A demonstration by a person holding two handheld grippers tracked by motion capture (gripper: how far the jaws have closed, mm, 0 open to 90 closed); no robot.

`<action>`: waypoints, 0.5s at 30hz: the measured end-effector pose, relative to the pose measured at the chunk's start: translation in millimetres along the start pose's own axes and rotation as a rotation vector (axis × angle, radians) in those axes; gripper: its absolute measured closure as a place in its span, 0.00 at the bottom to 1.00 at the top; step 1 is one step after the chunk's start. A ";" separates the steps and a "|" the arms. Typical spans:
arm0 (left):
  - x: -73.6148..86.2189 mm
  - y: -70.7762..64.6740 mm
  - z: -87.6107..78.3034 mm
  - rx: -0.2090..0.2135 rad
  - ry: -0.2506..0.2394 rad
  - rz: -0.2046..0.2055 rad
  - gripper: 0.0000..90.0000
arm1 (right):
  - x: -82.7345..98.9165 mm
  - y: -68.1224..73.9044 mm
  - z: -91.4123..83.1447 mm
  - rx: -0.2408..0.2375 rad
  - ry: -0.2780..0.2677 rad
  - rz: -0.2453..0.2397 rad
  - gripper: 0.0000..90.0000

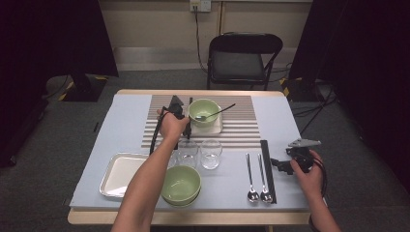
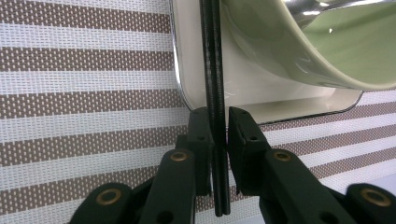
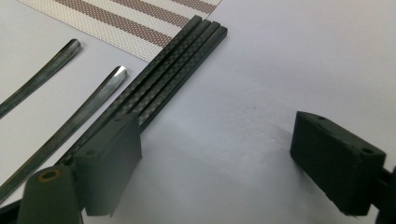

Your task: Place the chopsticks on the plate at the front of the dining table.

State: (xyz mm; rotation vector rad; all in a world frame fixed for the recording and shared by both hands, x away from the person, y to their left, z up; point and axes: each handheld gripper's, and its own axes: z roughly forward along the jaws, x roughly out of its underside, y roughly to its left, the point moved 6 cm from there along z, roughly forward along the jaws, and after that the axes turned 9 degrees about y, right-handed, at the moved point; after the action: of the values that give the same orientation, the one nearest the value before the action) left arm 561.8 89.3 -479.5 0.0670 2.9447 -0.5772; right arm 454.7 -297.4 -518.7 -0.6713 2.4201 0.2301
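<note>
Place-setting step: left hand-held gripper (image 2: 219, 128) is clamped on a pair of black chopsticks (image 2: 212, 74), laid along the small tray (image 2: 187, 88) at 9 o'clock of the green bowl (image 1: 203, 110). Likely next: release, lift straight off. Right hand-held gripper (image 3: 215, 163) is apart, idle beside spare chopsticks (image 3: 173, 65). Chopstick tips are cut off.

Black chopsticks (image 2: 215, 93) — pale green bowl (image 2: 299, 42) — brown-and-white striped mat (image 2: 84, 93).

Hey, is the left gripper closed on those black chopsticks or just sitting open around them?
Shut on them. The left gripper has both pads against the black chopsticks, no gap either side.
</note>
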 end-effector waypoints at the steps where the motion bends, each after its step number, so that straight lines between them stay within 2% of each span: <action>1: 0.0 0.2 -0.1 -0.004 0.000 0.001 0.89 | 0.1 0.1 -0.1 0.000 0.001 0.001 0.17; 6: 0.6 1.3 -0.4 -0.001 0.004 0.002 0.88 | 0.0 0.0 0.0 0.000 -0.001 -0.001 0.17; 7: 0.2 0.2 -0.3 0.010 -0.005 -0.011 0.88 | 0.0 0.0 0.0 0.000 -0.001 -0.002 0.17; 9: 1.1 1.2 -1.3 0.004 0.005 0.000 0.88 | 0.0 0.0 0.0 0.000 0.000 0.000 0.17; 13: 1.1 -0.3 -1.1 0.015 0.001 -0.014 0.88 | 0.0 0.0 0.0 0.000 0.000 -0.001 0.17; 15: 1.2 -0.4 -1.0 0.019 0.002 -0.007 0.88 | 0.0 -0.1 0.0 0.000 0.000 -0.001 0.17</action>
State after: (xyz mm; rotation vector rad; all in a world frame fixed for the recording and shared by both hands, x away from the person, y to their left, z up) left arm 560.4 89.4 -478.6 0.0590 2.9431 -0.6060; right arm 454.8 -297.4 -518.7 -0.6722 2.4196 0.2297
